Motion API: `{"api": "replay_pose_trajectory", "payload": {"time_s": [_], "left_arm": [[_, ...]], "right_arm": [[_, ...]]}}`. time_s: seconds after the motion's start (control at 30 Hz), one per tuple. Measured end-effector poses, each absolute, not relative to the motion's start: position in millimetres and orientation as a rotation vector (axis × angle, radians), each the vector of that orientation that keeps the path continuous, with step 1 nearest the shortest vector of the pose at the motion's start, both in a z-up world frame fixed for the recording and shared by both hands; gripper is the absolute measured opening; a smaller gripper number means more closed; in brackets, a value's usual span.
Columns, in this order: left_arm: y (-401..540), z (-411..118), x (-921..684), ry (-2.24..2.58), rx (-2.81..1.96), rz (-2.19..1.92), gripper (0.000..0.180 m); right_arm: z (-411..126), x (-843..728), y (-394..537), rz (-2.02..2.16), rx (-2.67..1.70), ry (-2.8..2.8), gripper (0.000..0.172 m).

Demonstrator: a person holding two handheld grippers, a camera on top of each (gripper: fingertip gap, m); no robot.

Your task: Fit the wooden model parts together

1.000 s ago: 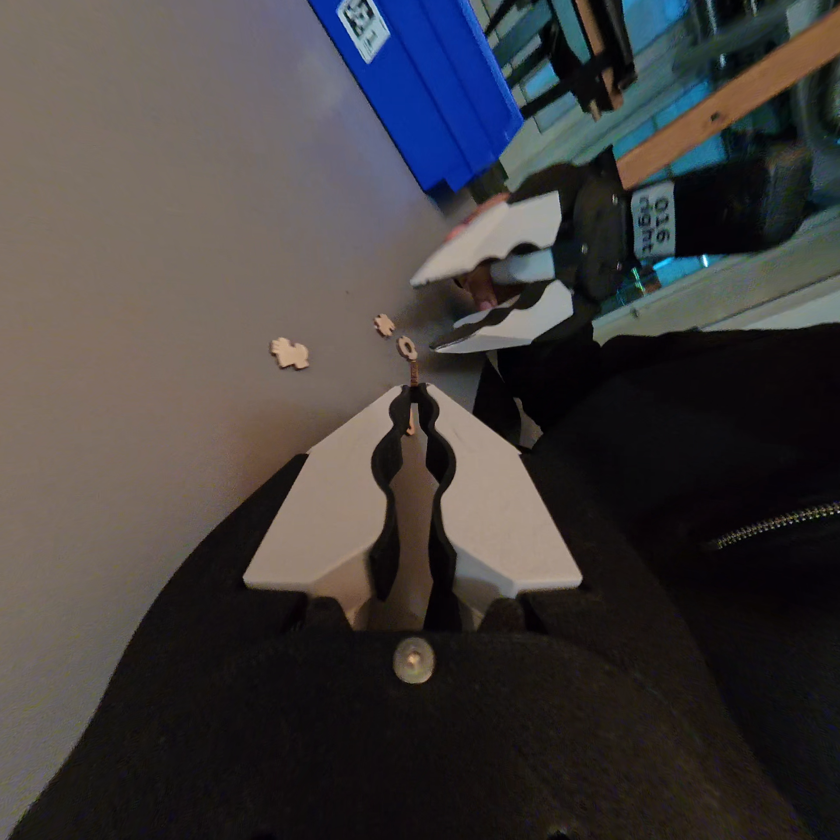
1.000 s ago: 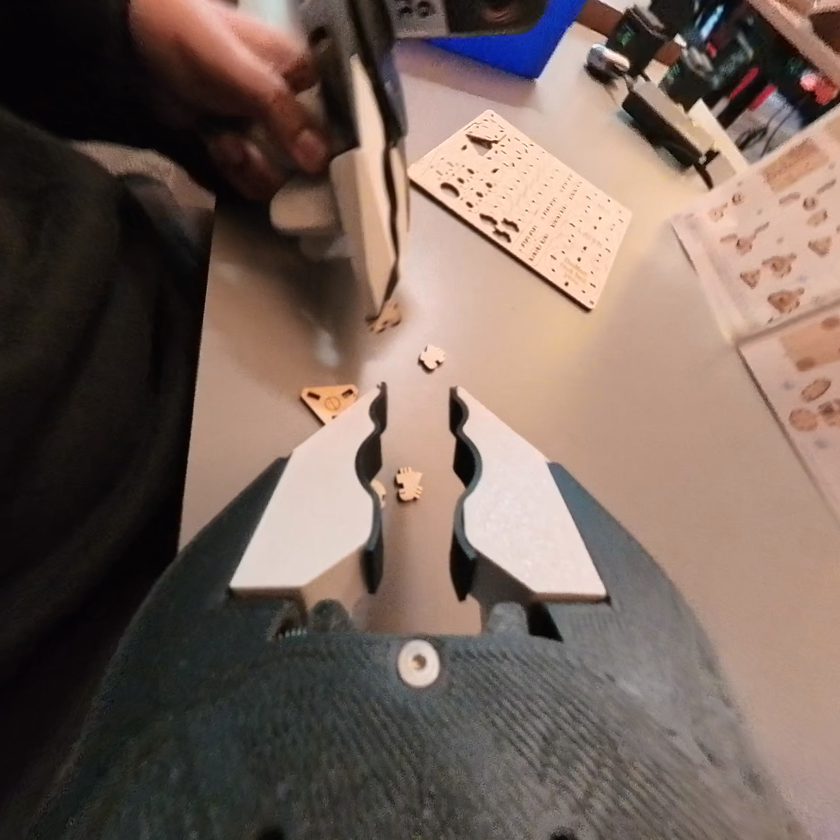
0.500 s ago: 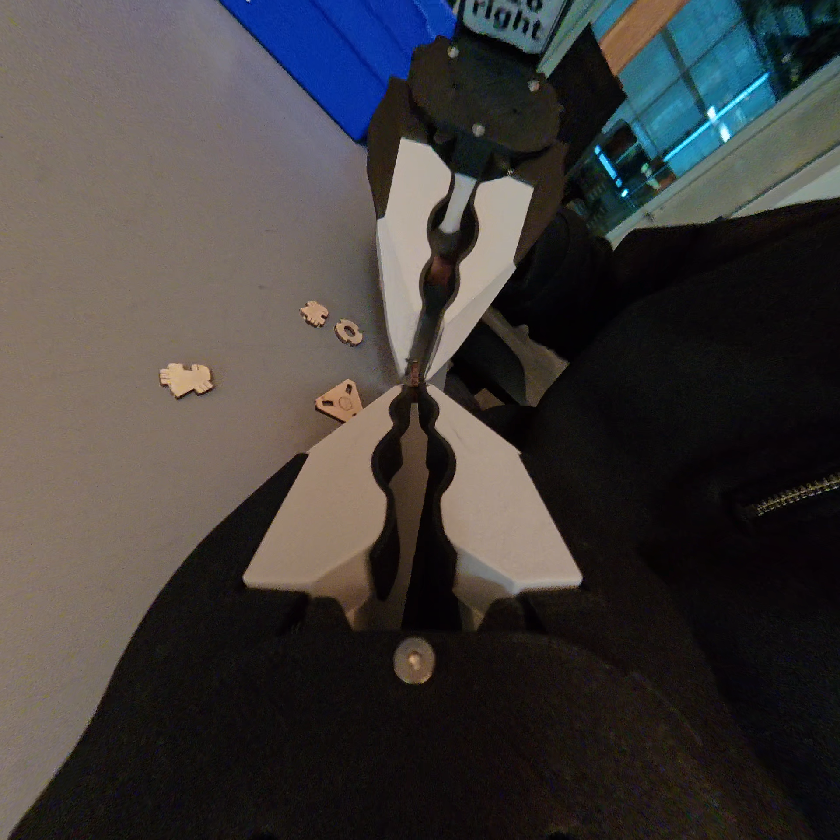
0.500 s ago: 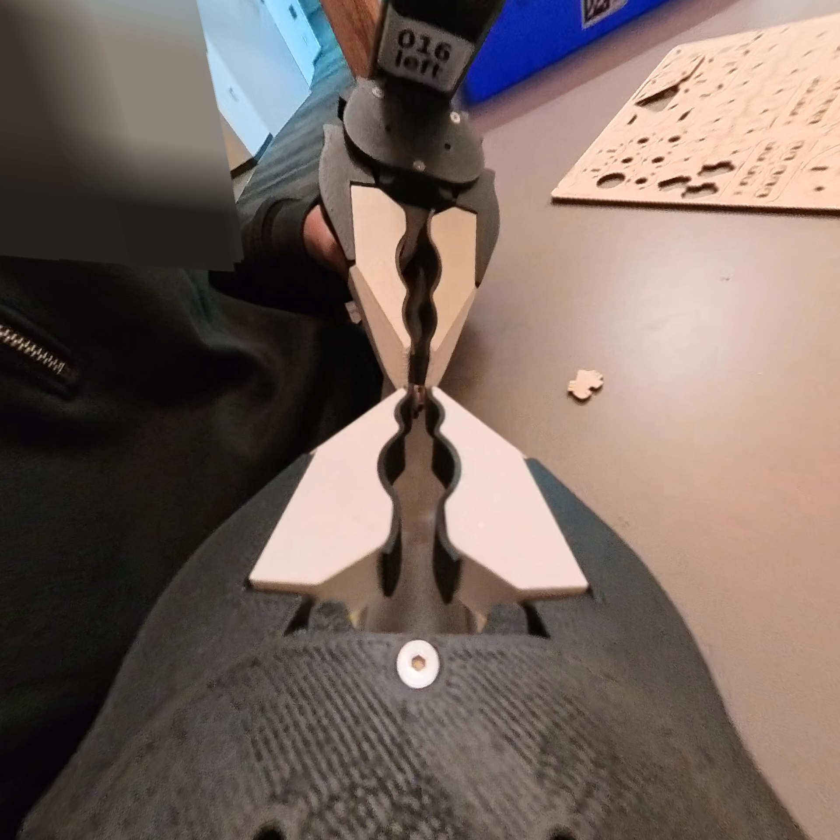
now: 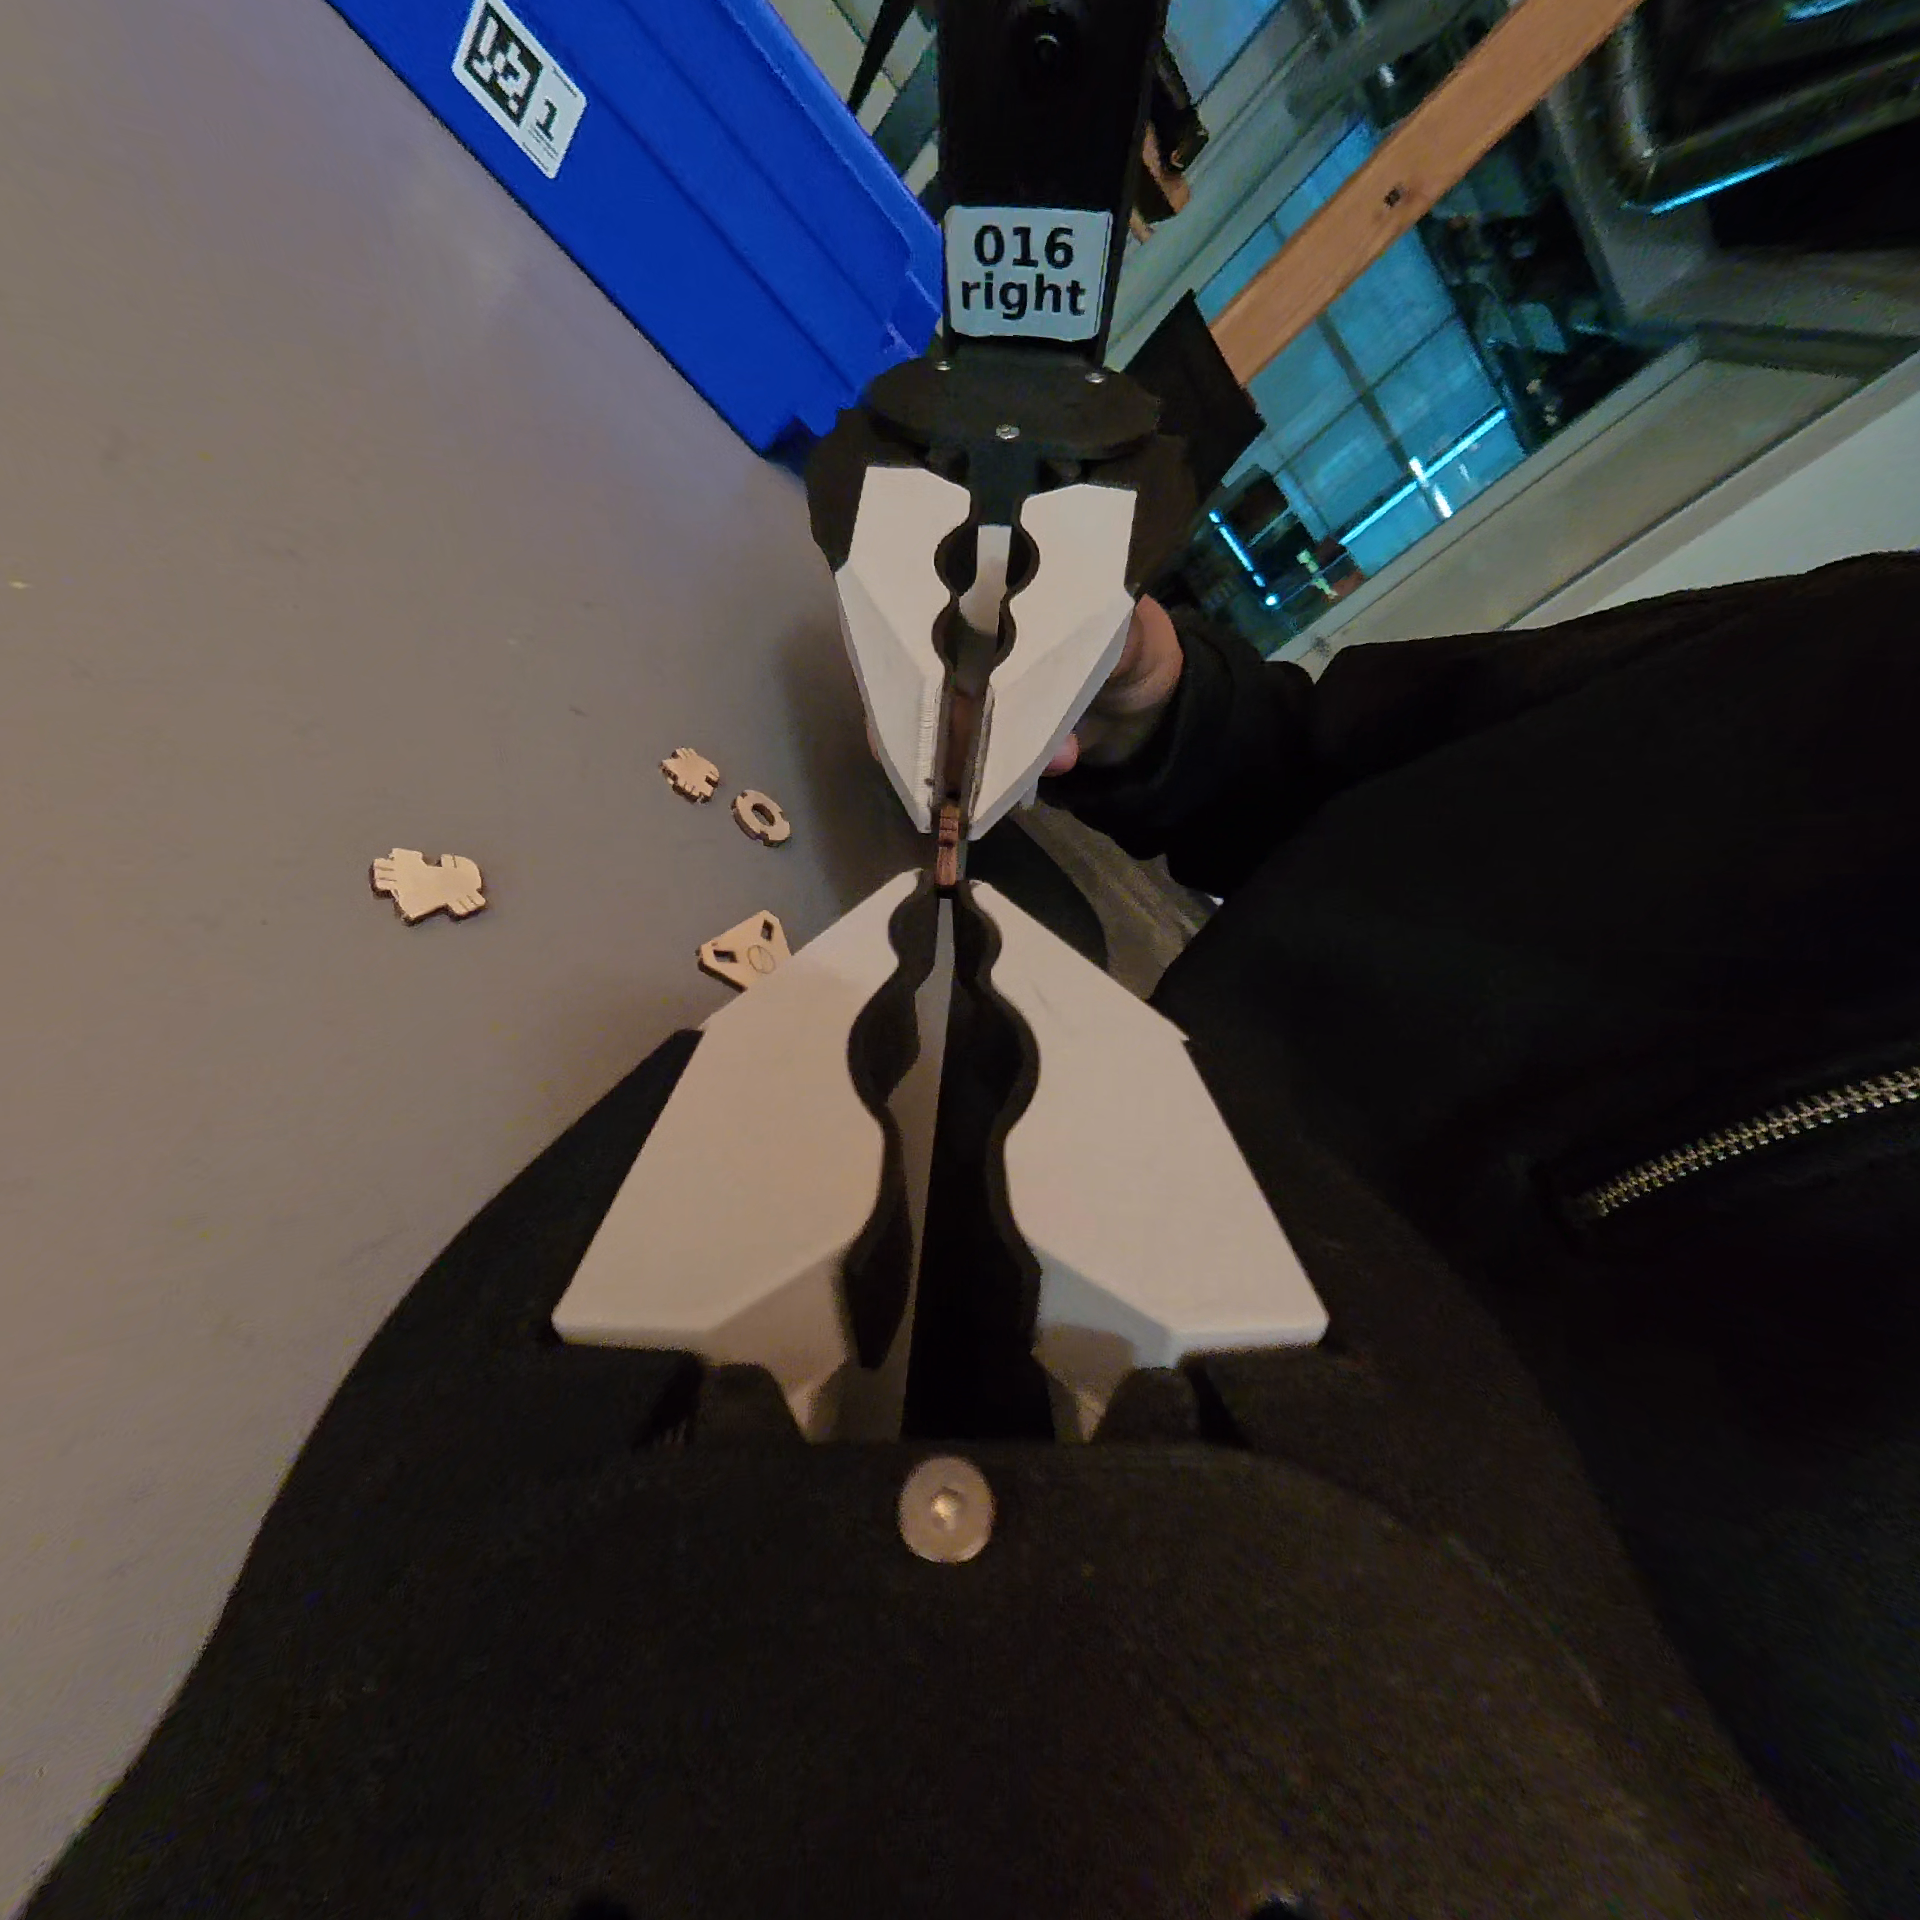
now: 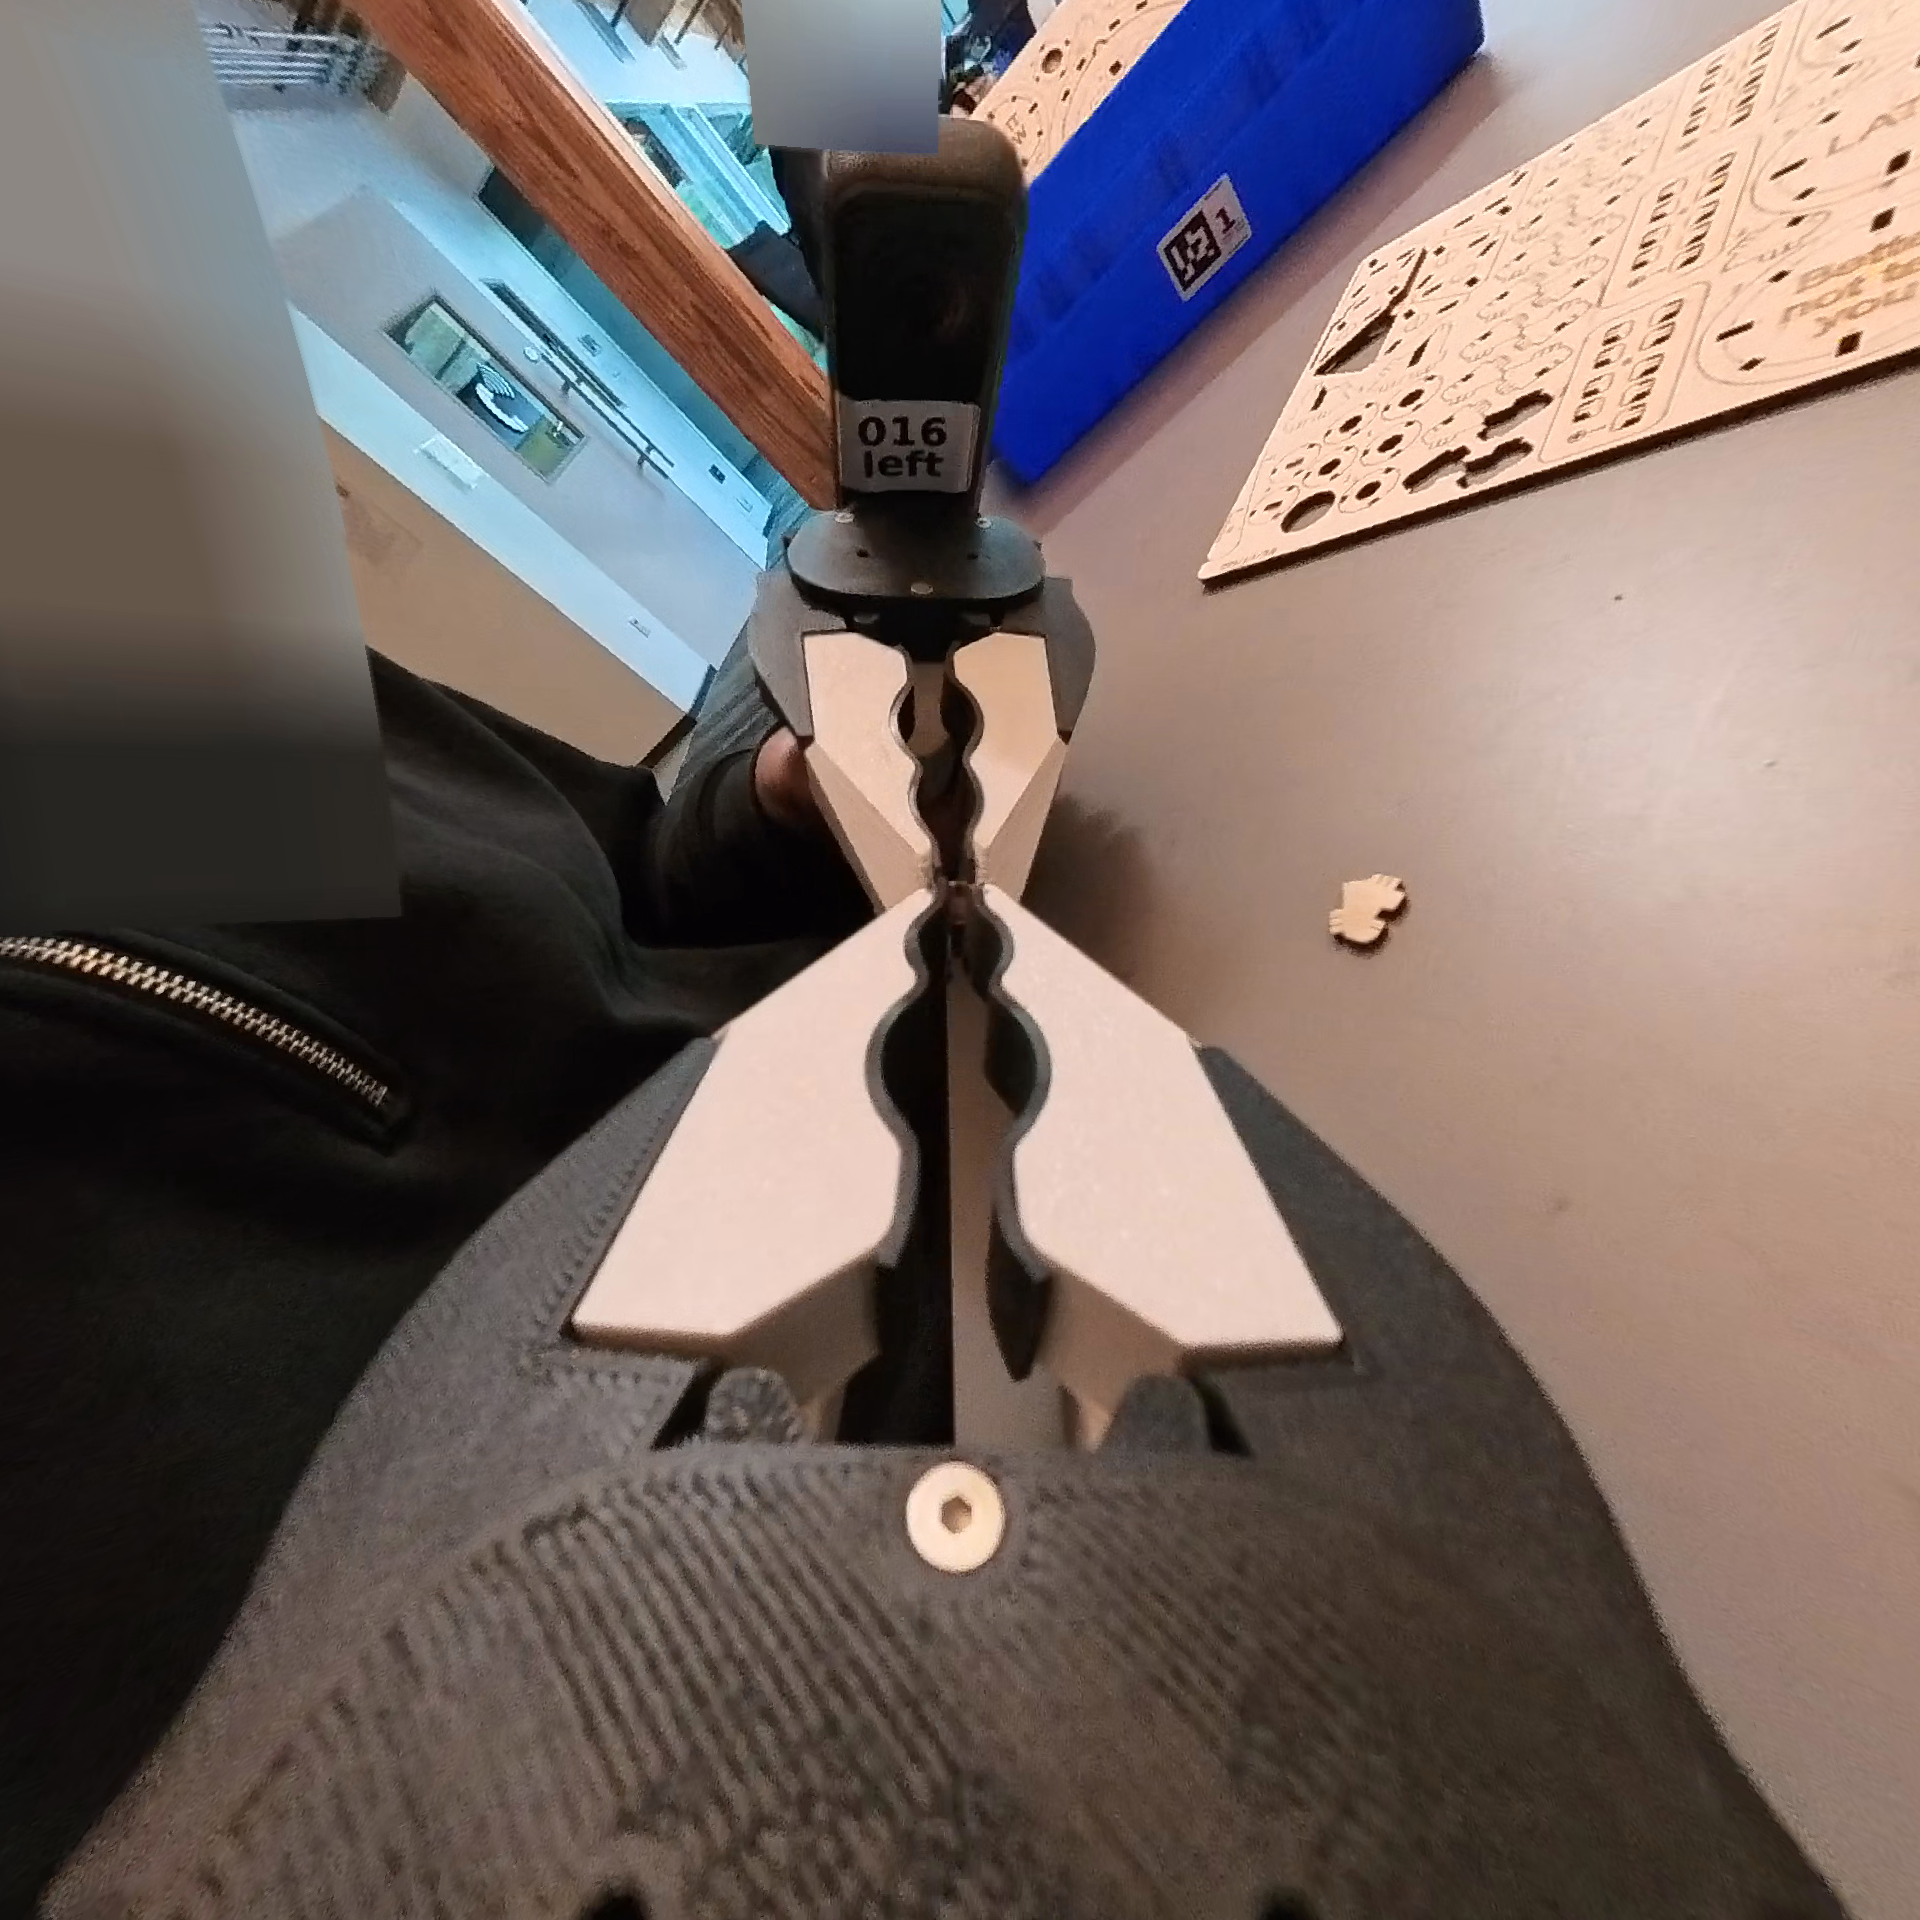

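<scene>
Left gripper point(image 5: 943, 902): jaws closed on a small wooden piece point(image 5: 943, 854), seen edge-on, brown. Right gripper point(image 5: 948, 821) faces it tip to tip, also clamped on that piece. A second ago the right jaws stood apart over the table; now both sets pinch the one piece, so it is lifted off the surface and shared between them, just short of the person's dark jacket point(image 5: 1558, 935).

Outward, left wrist view: triangular cutout point(image 5: 743, 951) at 9 o'clock, just beside the left fingers; ring cutout point(image 5: 761, 817) and toothed cutout point(image 5: 690, 774) at 10; hand-shaped cutout point(image 5: 428, 885) farther at 9. Blue bin point(image 5: 665, 208) at 11, well apart.

Right wrist view: punched wooden sheet point(image 6: 1558, 343) at 1 o'clock. Grey table point(image 6: 1558, 1039) open from 2 to 4; jacket crowds 9 o'clock.
</scene>
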State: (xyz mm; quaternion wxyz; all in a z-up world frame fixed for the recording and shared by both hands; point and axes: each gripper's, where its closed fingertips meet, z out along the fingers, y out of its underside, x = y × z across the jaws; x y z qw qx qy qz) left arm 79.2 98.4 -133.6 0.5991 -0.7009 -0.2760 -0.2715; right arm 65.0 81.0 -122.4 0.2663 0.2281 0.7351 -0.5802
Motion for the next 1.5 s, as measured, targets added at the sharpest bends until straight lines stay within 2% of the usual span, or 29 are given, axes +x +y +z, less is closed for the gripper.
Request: {"api": "replay_pose_trajectory", "payload": {"time_s": [0.07,0.17,0.23,0.33,0.43,0.57,0.63,0.87,1.23,1.5], "left_arm": [[97,-133,80,-0.645,-1.611,-0.657,0.0],[97,-134,83,-0.643,-1.622,-0.669,0.0],[97,-134,84,-0.641,-1.618,-0.681,0.0],[97,-133,86,-0.631,-1.616,-0.691,0.0],[98,-135,89,-0.613,-1.654,-0.669,0.0],[98,-139,79,-0.67,-1.659,-0.593,0.002],[91,-139,69,-0.739,-1.61,-0.573,0.009],[66,-132,55,-0.8,-1.504,-0.479,0.002],[41,-120,51,-0.808,-1.391,-0.406,0.001],[-14,-112,36,-0.872,-1.267,-0.31,0.0]], "right_arm": [[-122,66,80,-1.561,0.616,1.98,0.0],[-120,72,79,-1.524,0.585,1.957,0.016],[-120,73,79,-1.504,0.576,1.967,0.019],[-124,76,78,-1.466,0.553,2.018,0.015],[-130,81,78,-1.414,0.505,2.115,0.0],[-133,71,82,-1.449,0.471,2.353,0.001],[-136,60,90,-1.454,0.463,2.534,0.0],[-161,67,101,-1.268,0.457,2.762,0.0],[-176,51,95,-1.26,1.143,2.52,0.0],[-182,60,94,-1.158,1.377,2.511,0.0]]}}
